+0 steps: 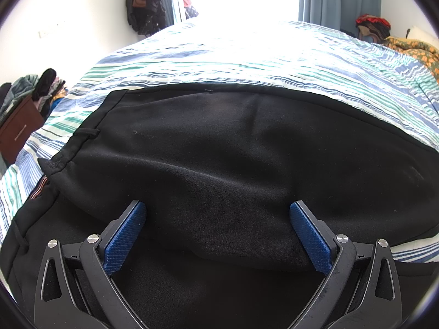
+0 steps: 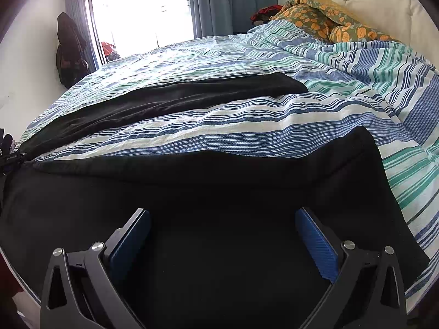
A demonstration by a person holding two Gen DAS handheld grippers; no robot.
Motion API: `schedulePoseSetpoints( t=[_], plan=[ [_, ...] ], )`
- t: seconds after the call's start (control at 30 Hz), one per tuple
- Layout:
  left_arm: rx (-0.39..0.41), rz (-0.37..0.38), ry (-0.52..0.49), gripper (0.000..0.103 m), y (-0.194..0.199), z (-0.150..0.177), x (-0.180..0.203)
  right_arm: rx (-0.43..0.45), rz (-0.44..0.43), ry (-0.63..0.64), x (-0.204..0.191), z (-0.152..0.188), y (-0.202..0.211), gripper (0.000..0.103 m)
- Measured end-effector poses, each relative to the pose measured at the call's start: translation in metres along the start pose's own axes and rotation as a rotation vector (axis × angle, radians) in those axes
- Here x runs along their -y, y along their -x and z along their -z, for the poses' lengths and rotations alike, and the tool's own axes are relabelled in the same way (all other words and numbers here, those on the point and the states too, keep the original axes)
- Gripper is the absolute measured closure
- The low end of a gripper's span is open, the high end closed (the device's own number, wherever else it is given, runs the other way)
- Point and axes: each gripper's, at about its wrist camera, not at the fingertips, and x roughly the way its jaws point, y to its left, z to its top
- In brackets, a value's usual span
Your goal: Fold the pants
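- Black pants lie spread on the striped bedspread of a bed; waistband with belt loop at left in the left wrist view.
- Left tool: blue pads wide apart, low over the upper part of the pants; a fold of cloth lies between them, not clamped.
- Right tool: pads apart, over the near pant leg, nothing gripped.
- Far leg lies separately, a strip of bedspread between the two legs.
- Floral blanket bunched at the head of the bed.
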Motion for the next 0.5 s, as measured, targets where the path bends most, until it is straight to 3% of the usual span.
schedulePoseSetpoints(
  t=[0.5],
  plan=[
    [0.0,0.0,0.0,0.0,0.0002,-0.0001,-0.0001,0.001,-0.001,0.0,-0.0004,0.0,-0.0004,0.0]
  ],
)
